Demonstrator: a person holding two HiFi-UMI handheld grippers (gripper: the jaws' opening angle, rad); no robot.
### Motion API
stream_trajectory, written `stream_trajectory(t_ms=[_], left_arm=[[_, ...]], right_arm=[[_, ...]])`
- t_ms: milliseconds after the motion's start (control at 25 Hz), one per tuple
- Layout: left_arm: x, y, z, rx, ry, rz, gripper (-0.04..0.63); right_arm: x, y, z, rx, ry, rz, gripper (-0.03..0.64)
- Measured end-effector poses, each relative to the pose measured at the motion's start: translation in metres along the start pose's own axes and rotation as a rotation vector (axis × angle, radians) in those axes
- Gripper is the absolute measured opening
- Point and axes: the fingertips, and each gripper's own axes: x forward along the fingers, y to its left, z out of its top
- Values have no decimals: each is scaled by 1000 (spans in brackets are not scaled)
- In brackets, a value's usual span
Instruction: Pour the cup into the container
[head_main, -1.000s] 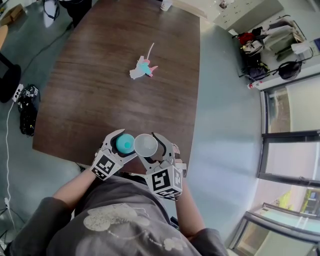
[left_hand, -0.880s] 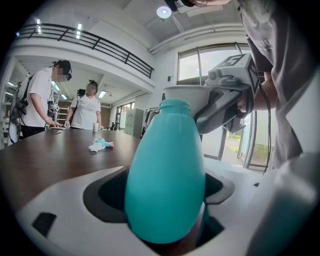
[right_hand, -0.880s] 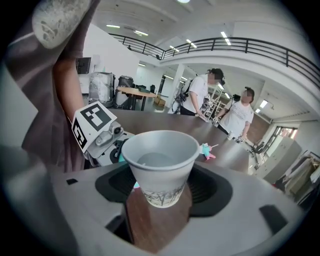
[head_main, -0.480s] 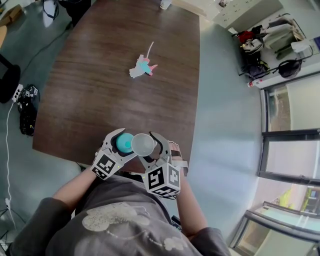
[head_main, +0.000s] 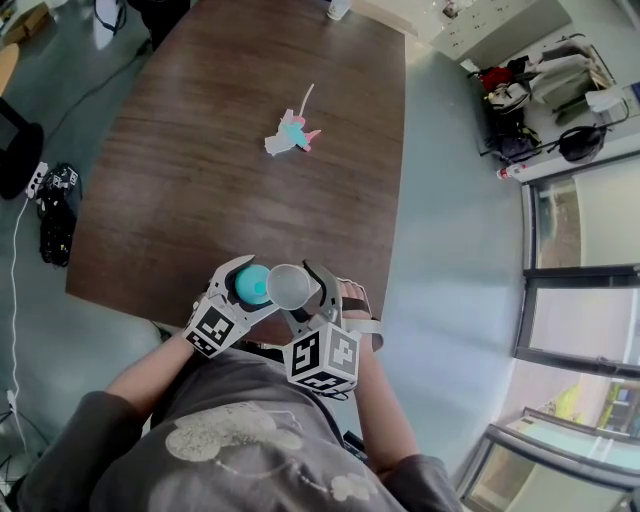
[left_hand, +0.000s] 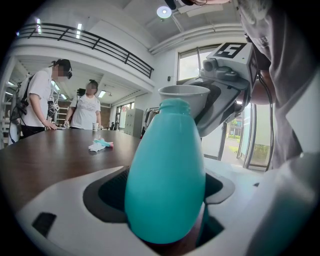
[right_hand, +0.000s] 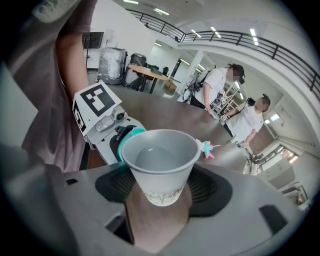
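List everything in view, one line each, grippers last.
table: one, dark brown, centre.
toy: one, white-teal-pink, mid-table.
bystanders: two, white tops, table's far end.
bags: several, mostly dark, floor by windows.
container: one, teal, held over table's near edge.
cup: one, white, held beside container's mouth.
left gripper: one, white, shut on container.
right gripper: one, white, shut on cup.

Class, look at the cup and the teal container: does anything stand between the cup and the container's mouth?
Nothing visible does. The cup, in the right gripper, sits just beside the mouth of the teal container, which the left gripper holds.
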Motion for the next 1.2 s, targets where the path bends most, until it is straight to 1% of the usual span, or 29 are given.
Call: stream_trajectory(t_ms=[280,480,880,1200], left_arm=[[1,0,0,2,0,-2,419],[1,0,1,3,1,-2,419],[0,0,0,-1,0,-2,419],[0,-1,0,1,0,-2,419]], right_arm=[[0,0,-1,-21,57,3,302],[0,0,-2,-69,115,-4,302],[0,1,-2,-140,186,-14,302],[-1,2,-3,-174,215,-14,302]])
